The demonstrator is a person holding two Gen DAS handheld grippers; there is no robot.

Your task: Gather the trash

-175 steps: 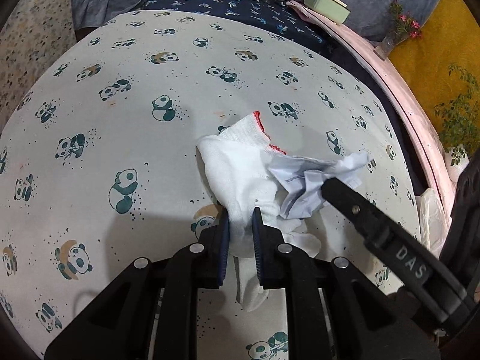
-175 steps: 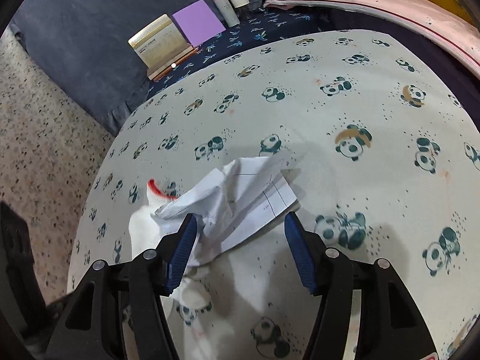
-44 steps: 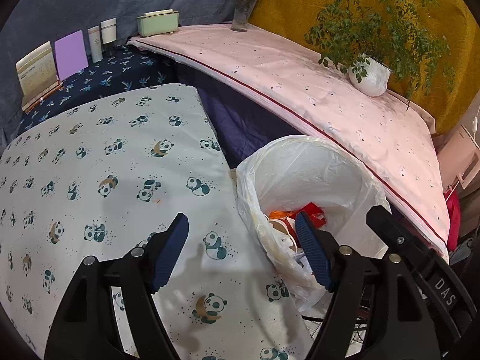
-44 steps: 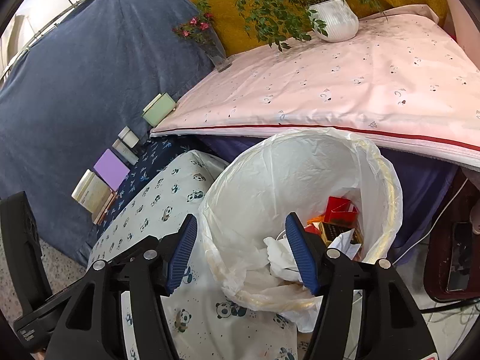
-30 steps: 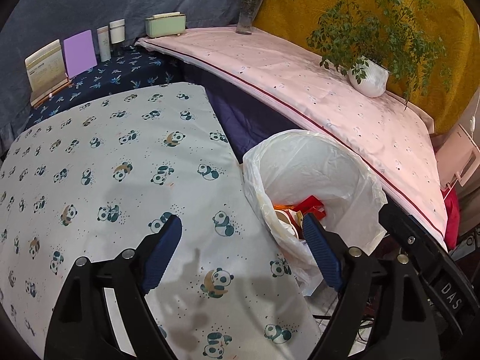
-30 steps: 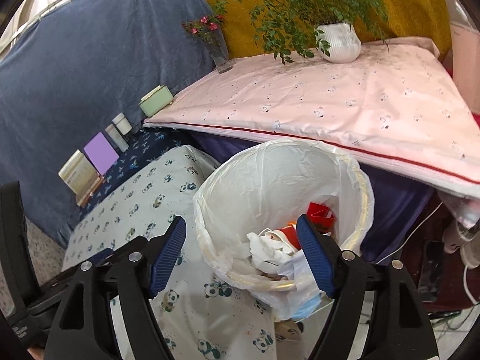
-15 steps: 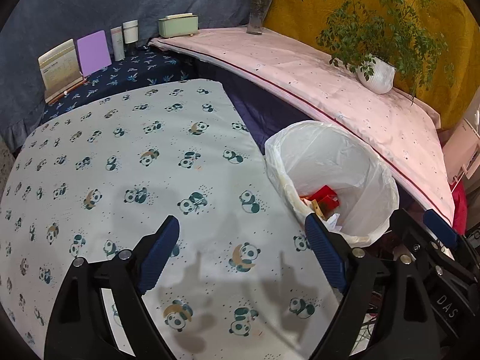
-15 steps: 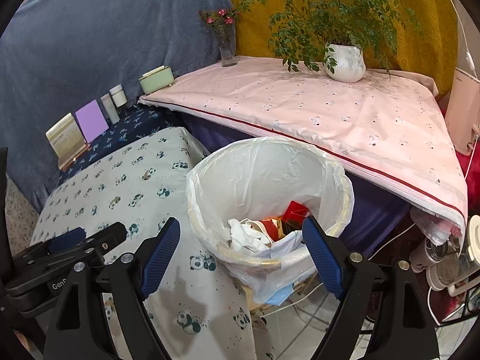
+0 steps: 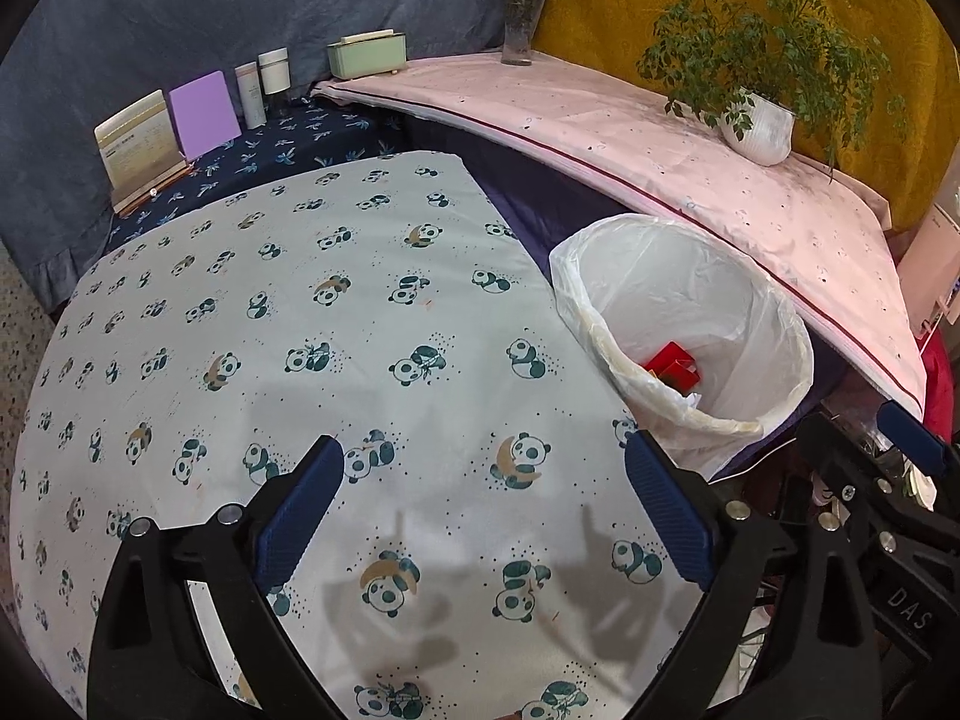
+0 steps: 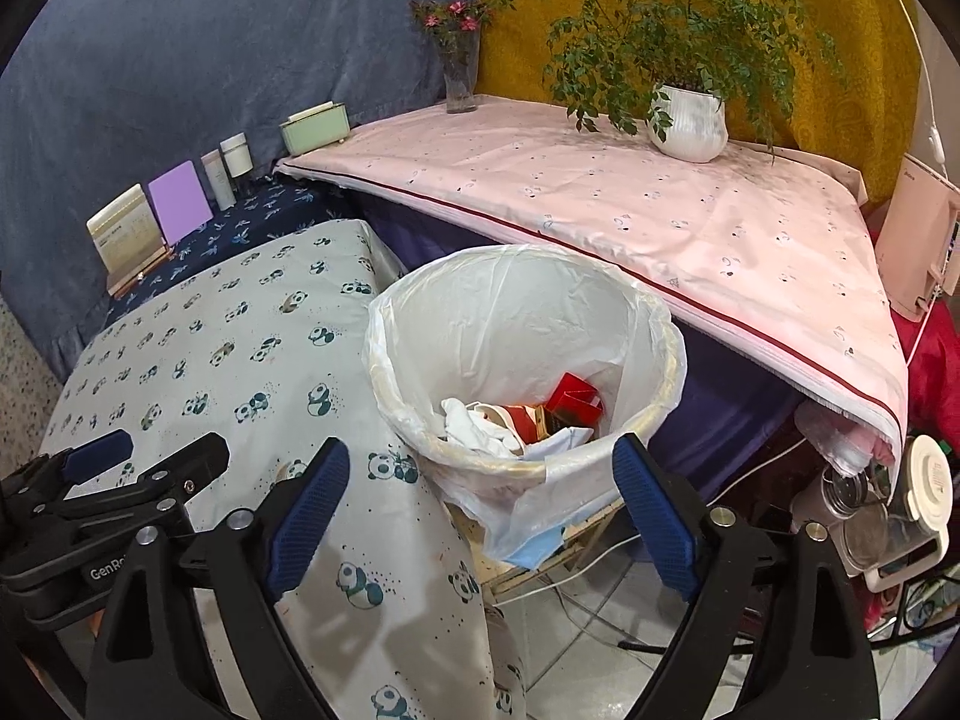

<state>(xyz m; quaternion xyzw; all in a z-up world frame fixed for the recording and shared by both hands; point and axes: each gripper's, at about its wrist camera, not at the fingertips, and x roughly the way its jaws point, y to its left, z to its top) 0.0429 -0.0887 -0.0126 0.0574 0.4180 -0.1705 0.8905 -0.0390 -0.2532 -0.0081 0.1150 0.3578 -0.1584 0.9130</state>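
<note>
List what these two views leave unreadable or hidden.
- Bin bottom: both views, buried under the trash and cut by its near rim.
- Print on the booklet: both views, too small.
- Clutter under the pink cloth, at the right edge: fisheye rim and cloth hide it.
- Panda cloth near edge: left view, behind the left gripper.

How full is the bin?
Partly full: the bin holds white cloth, crumpled paper and a red box at the bottom, well below the rim.

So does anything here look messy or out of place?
Mostly tidy. The bin liner sags loosely over the bin's near rim, a blue scrap hanging below it. Trash sits inside; the panda cloth is bare.
</note>
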